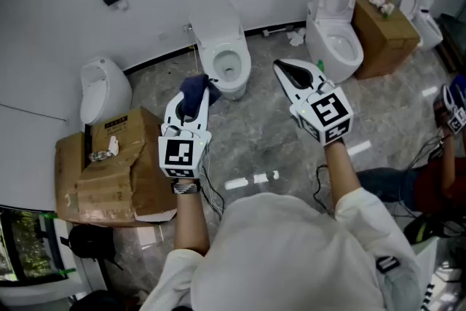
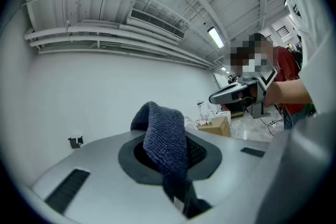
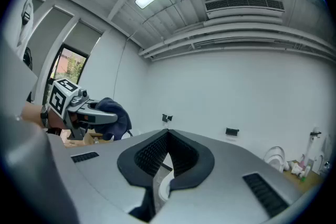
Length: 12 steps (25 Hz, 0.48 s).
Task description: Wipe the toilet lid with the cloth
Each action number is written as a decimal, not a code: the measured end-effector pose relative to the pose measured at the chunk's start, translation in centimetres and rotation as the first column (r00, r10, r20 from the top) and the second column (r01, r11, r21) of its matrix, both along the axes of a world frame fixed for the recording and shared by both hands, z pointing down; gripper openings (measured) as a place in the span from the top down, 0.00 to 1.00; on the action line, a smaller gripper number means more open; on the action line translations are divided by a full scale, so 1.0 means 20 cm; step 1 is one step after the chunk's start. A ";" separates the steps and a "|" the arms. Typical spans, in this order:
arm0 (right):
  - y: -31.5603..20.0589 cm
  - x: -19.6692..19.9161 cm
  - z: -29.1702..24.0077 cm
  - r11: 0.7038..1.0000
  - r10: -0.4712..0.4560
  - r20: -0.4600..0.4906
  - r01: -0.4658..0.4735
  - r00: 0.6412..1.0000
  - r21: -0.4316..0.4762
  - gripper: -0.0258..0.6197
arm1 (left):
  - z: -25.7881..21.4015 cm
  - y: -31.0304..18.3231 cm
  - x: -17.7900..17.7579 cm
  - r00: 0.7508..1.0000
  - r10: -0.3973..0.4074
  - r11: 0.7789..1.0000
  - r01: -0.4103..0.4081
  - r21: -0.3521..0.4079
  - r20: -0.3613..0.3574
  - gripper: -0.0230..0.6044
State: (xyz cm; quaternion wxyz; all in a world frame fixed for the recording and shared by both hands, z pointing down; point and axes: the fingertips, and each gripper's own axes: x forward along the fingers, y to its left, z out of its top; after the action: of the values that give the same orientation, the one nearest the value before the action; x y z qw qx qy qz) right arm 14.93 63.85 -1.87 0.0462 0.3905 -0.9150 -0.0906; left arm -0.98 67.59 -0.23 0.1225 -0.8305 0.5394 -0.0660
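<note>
- Left gripper (image 1: 191, 104): jaws pinched the blue cloth (image 1: 198, 87), mid-frame.
- Right gripper (image 1: 285, 69): jaws pressed together, empty.
- Toilet lid (image 1: 217, 20): upper centre, raised, apart from the cloth.
- Risk: the draped cloth might slip loose during the reach.

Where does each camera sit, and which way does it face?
Head view: on the person's head, looking steeply down at a toilet and floor; shows both arms, the left gripper holding the cloth, and the right gripper.
Left gripper view: on the left gripper, facing a white wall; its jaws clamp the cloth.
Right gripper view: on the right gripper, facing that wall too; its jaws are shut, empty.
Shared: each gripper view shows the other gripper.
</note>
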 end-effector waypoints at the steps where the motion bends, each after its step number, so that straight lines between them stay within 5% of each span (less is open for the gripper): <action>1: 0.00 0.02 0.01 1.000 -0.003 -0.001 0.003 1.000 -0.002 0.92 | 0.00 0.00 0.02 1.000 0.000 1.000 0.000 -0.001 -0.001 0.89; 12: 0.00 0.20 0.04 0.997 -0.066 0.058 0.068 0.996 -0.041 0.91 | 0.03 0.03 0.15 0.999 -0.046 0.999 0.046 -0.002 -0.001 0.89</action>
State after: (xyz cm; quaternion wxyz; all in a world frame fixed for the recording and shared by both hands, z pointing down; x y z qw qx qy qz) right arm 18.88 63.76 -1.12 0.0257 0.3609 -0.9302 -0.0612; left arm 2.03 68.17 0.46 0.1201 -0.8180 0.5583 -0.0688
